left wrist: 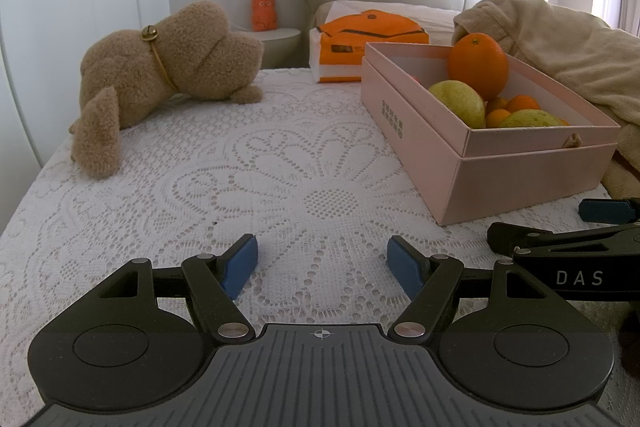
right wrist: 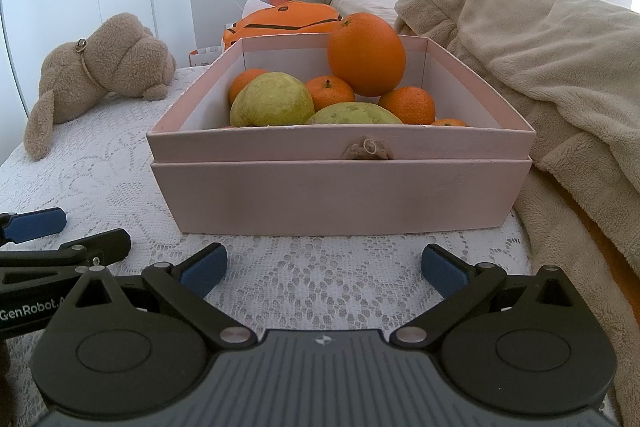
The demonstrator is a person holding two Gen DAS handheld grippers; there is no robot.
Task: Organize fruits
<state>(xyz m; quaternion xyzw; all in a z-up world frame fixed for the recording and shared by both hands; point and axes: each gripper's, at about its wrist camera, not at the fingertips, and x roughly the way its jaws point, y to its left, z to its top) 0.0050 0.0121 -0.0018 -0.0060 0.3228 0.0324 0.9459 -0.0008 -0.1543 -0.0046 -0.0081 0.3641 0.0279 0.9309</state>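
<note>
A pink box [right wrist: 340, 199] [left wrist: 420, 131] stands on the lace-covered bed and holds fruit. A big orange [right wrist: 366, 53] [left wrist: 477, 65] sits on top of the pile, with two green pears [right wrist: 272, 101] [left wrist: 458, 103] and several small tangerines [right wrist: 408, 105] [left wrist: 522, 103] below it. My right gripper [right wrist: 322, 265] is open just in front of the box's near wall, with nothing between its blue pads. My left gripper [left wrist: 322, 263] is open over bare lace to the left of the box, also holding nothing. Each gripper shows at the edge of the other's view.
A brown plush dog [left wrist: 160, 67] [right wrist: 96, 71] lies at the far left of the bed. An orange package [left wrist: 368, 39] sits behind the box near the headboard. A beige fleece blanket [right wrist: 560, 87] [left wrist: 560, 43] is heaped right of the box. Lace cover [left wrist: 240, 187] spreads left.
</note>
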